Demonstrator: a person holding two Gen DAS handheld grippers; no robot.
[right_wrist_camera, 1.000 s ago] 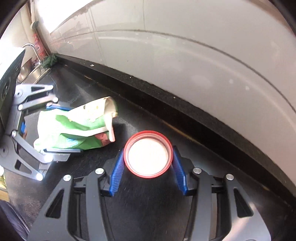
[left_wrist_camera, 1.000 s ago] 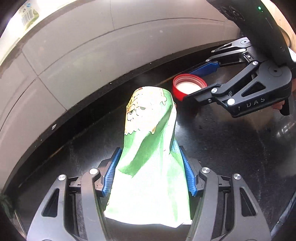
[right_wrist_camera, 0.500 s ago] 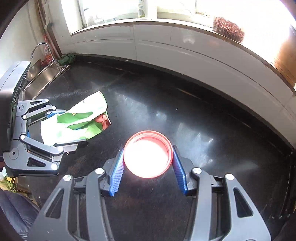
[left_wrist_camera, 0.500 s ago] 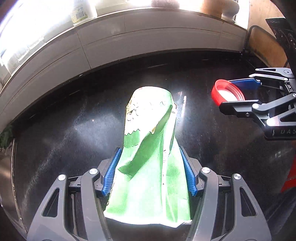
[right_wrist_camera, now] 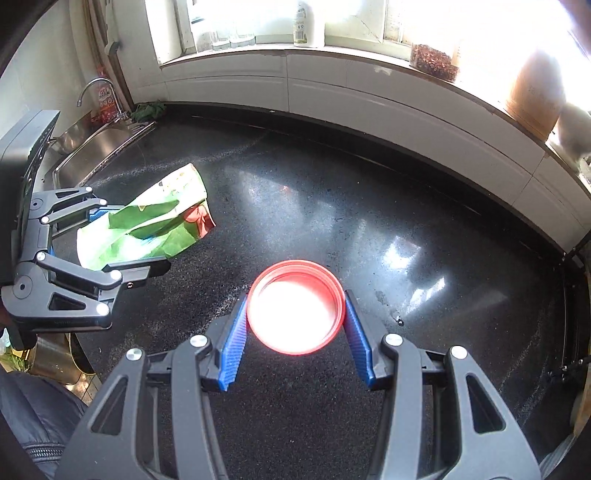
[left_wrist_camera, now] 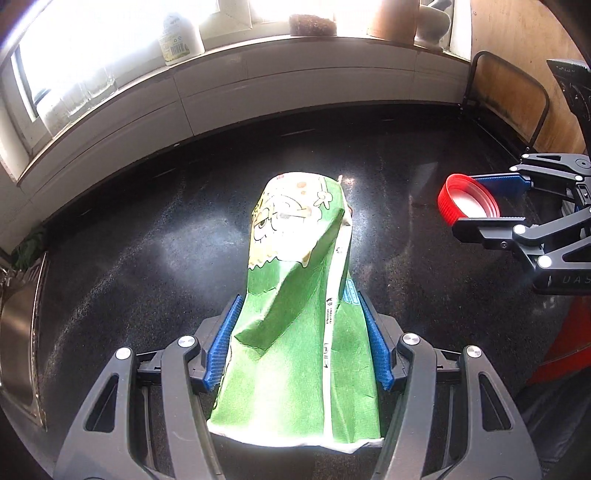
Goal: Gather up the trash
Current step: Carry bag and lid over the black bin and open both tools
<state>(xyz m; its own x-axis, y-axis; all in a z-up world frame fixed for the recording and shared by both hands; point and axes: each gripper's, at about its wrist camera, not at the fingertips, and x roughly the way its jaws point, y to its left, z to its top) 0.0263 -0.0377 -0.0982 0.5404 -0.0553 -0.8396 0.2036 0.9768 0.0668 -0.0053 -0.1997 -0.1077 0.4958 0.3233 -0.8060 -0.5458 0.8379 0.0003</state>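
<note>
Two pieces of trash lifted clear of black desk (right_wrist_camera: 369,206), likely bound for bin: left hand-held gripper (left_wrist_camera: 299,347) pinching green snack bag (left_wrist_camera: 299,295), right hand-held gripper (right_wrist_camera: 295,336) clamping red lid (right_wrist_camera: 295,306) rim-up

At the right edge of the left wrist view, the right gripper (left_wrist_camera: 476,201) bears the raised letters "DAS". Print on the green bag (left_wrist_camera: 299,332) and the windowsill bottle (left_wrist_camera: 179,35) label is too small to read.
</note>
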